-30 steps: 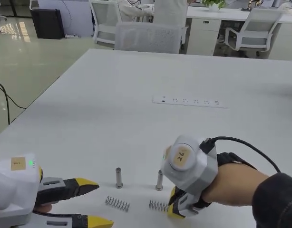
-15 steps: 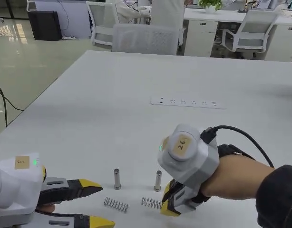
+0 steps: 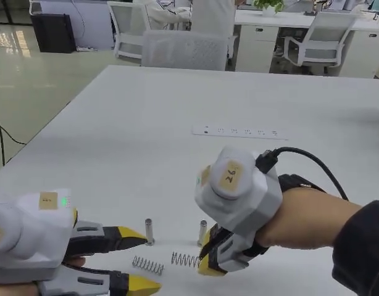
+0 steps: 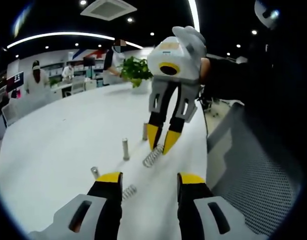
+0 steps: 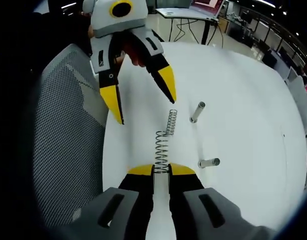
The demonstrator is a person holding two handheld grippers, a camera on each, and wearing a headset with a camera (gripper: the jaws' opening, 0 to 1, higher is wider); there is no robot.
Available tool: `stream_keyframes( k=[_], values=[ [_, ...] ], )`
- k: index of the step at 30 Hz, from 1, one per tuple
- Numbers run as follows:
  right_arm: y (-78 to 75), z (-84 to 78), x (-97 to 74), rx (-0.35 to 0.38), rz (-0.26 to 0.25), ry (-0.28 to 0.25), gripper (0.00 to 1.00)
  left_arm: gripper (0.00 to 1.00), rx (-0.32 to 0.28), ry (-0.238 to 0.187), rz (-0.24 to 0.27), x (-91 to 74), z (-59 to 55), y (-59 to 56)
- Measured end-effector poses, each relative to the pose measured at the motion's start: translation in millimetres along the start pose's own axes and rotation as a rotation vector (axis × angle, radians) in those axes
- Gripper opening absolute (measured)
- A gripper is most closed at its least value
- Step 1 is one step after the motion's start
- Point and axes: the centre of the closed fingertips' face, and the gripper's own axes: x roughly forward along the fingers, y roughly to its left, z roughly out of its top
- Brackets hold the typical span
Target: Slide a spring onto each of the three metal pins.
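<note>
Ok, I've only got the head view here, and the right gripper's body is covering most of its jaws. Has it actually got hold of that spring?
Observer: Yes. In the right gripper view the right gripper is shut on one end of the spring, and the rest of the spring sticks straight out ahead of the jaws.
Operator: Good. I count two pins from here. Where's the third?
Observer: The left gripper view shows three standing in a row: the near pin, the middle pin, and the far pin, which stands close beside the right gripper's jaws, a little beyond them.
</note>
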Motion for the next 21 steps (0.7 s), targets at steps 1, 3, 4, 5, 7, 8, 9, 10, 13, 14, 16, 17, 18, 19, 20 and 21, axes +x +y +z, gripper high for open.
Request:
stream_keyframes(
  k=[1,3,4,5,7,8,9,10,13,14,16,17,18,19,20,21],
  values=[
    [0.4,1.2,-0.5,-0.002,0.001,-0.002,0.07,0.37,0.002,0.000,-0.002,0.6,0.5,-0.4],
    [2.1,4.2,-1.2,-0.015,0.007,-0.004,0.07,0.37,0.004,-0.003,-0.008,2.3,2.5,-1.4],
    [2.5,5.6,-1.3,-0.021,0.007,-0.005,0.07,0.36,0.006,-0.005,-0.010,3.0,3.5,-2.0],
    [3.7,7.3,-1.4,-0.029,0.010,-0.006,0.07,0.36,0.008,-0.007,-0.014,3.8,4.7,-2.6],
    [5.6,10.7,-1.6,-0.044,0.016,-0.009,0.07,0.36,0.010,-0.010,-0.020,5.1,5.9,-3.9],
    [6.1,11.7,-1.7,-0.049,0.017,-0.009,0.07,0.35,0.012,-0.010,-0.023,5.6,6.2,-4.4],
    [6.7,13.0,-2.0,-0.054,0.018,-0.011,0.07,0.35,0.014,-0.010,-0.026,6.0,6.2,-5.0],
    [7.2,13.8,-2.2,-0.058,0.019,-0.011,0.07,0.35,0.014,-0.010,-0.029,6.4,6.4,-5.7],
    [9.6,16.6,-3.1,-0.075,0.024,-0.014,0.07,0.32,0.018,-0.012,-0.038,6.9,6.7,-7.8],
    [10.1,17.4,-3.3,-0.079,0.025,-0.015,0.07,0.32,0.020,-0.013,-0.041,7.2,6.9,-8.5],
    [11.5,18.9,-3.8,-0.091,0.026,-0.016,0.07,0.29,0.023,-0.014,-0.045,7.6,7.3,-9.3],
    [12.0,19.4,-4.0,-0.095,0.027,-0.017,0.07,0.28,0.024,-0.015,-0.048,7.7,7.4,-9.7],
    [12.9,20.1,-4.1,-0.099,0.030,-0.019,0.07,0.27,0.024,-0.017,-0.054,7.9,7.8,-10.7],
    [13.4,20.6,-4.1,-0.102,0.031,-0.020,0.07,0.25,0.025,-0.018,-0.060,8.2,8.0,-11.8],
    [14.3,21.3,-4.2,-0.108,0.033,-0.022,0.07,0.24,0.026,-0.019,-0.063,8.3,8.1,-12.5],
    [15.0,21.6,-4.3,-0.112,0.035,-0.022,0.07,0.23,0.026,-0.019,-0.067,8.5,8.1,-13.2]
  ],
)
